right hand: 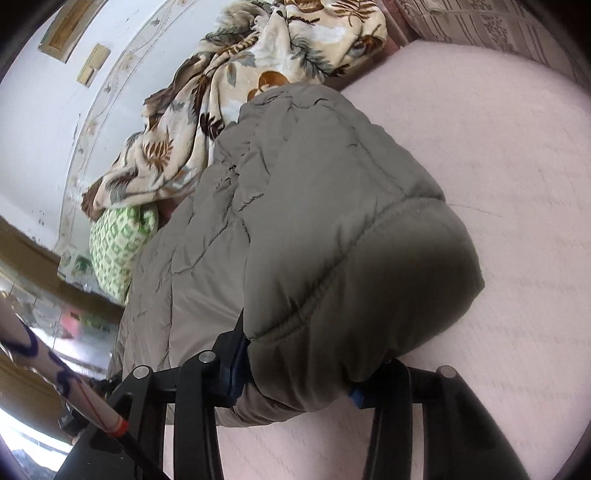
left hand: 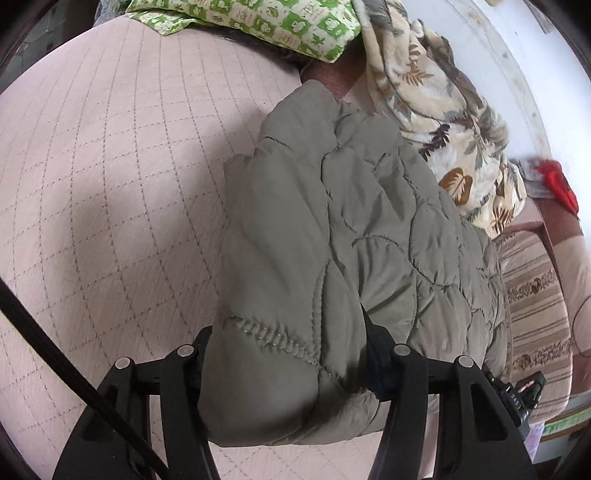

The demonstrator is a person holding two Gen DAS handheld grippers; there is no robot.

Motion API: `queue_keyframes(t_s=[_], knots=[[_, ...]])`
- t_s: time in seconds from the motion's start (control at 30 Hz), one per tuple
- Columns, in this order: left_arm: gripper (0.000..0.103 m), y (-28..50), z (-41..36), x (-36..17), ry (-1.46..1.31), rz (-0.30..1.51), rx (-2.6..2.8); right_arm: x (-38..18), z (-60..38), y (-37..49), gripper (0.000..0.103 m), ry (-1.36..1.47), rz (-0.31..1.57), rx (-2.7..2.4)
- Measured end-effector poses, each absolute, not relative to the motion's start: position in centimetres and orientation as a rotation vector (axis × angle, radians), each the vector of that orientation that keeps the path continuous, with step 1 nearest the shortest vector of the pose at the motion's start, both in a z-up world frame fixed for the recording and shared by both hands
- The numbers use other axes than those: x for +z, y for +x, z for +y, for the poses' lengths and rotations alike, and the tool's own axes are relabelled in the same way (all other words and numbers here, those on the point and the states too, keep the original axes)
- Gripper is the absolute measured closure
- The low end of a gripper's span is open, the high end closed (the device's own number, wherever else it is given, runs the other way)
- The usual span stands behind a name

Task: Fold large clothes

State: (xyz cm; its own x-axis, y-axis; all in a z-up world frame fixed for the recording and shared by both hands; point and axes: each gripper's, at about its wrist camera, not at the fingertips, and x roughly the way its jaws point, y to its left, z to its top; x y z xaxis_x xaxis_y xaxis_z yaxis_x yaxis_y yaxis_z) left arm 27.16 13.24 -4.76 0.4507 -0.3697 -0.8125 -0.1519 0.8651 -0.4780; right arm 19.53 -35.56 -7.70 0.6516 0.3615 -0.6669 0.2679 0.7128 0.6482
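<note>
Pink quilted bed cover (left hand: 110, 192) carried grey-green padded jacket (left hand: 332, 229), folded bundle, long axis running away from cameras toward leaf-print blanket (left hand: 436, 122). Green pillow (left hand: 280, 22) beyond. Left gripper (left hand: 284, 354) jaws clamped jacket edge; right gripper (right hand: 306, 373) jaws clamped opposite edge.

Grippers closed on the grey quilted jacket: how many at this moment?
2. The left gripper clamps one bunched end of the grey quilted jacket; the right gripper clamps another padded fold. Nothing else is gripped.
</note>
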Motion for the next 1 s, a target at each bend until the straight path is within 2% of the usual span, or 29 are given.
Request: queue_keyframes(t_s=[0.07, 0.1, 0.27, 0.33, 0.6, 0.73, 1.0], knots=[[0.035, 27.0, 13.2, -5.2, -0.510, 1.087, -0.140, -8.1, -35.7, 18.7, 0.055, 0.791, 0.897, 0.072], [0.035, 26.9, 13.3, -5.3, -0.507, 1.084, -0.136, -8.5, -35.9, 18.7, 0.054, 0.783, 0.904, 0.075], [0.035, 24.7, 13.4, -2.1, -0.428, 0.987, -0.047, -10.2, -37.0, 19.4, 0.028, 0.827, 0.939, 0.078], [0.035, 22.7, 13.0, -0.1, -0.352, 0.926, 0.024, -10.4, -37.3, 19.3, 0.024, 0.869, 0.941, 0.062], [0.028, 14.1, 9.2, 4.7, -0.064, 0.766, 0.187, -7.0, -36.5, 15.5, 0.019, 0.766, 0.892, -0.076], [0.023, 10.0, 8.1, 5.4, -0.085, 0.739, 0.186, -4.9, -35.4, 12.2, 0.018, 0.648, 0.857, -0.148], [0.021, 3.7, 4.5, 5.0, -0.103, 0.810, 0.114, -2.6, -29.2, 2.8, 0.016, 0.451, 0.869, -0.113]])
